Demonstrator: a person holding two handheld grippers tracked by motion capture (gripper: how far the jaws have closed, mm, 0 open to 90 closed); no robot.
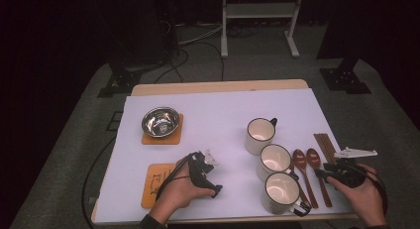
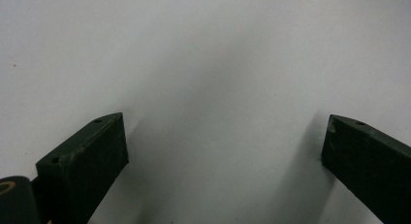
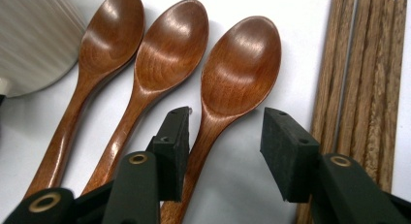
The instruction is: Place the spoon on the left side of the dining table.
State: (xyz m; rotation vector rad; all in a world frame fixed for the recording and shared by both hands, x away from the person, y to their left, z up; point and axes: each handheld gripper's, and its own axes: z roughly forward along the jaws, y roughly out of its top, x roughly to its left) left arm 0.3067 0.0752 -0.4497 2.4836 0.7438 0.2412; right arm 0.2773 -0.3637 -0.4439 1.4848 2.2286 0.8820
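So going from the left of the high view: there's a steel bowl point(image 1: 160, 121) sitting on a wooden coaster point(image 1: 174, 138) in the upper left of the white mat point(image 1: 218, 110), and a second wooden coaster point(image 1: 157, 182) lower left, partly under the person's left hand. The left gripper point(image 1: 208, 177) sits low and just left of centre in that view, and in the left gripper view its two black jaws stand wide apart with nothing but bare white mat between them. Moving right, three white mugs point(image 1: 275, 159) run in a diagonal line down toward the bottom edge, the lowest one closest to the table's near side. Right of those are the wooden spoons, then a bundle of chopsticks point(image 3: 368, 83) at the far right. The right gripper point(image 3: 225, 136) is down over the spoons at the lower right of the high view. In the right gripper view you see three spoons side by side, and the jaws straddle the neck of the rightmost spoon point(image 3: 240, 64), about half apart. The left pad looks right up against the handle, while the right pad is clear of it, so it's not clamped.
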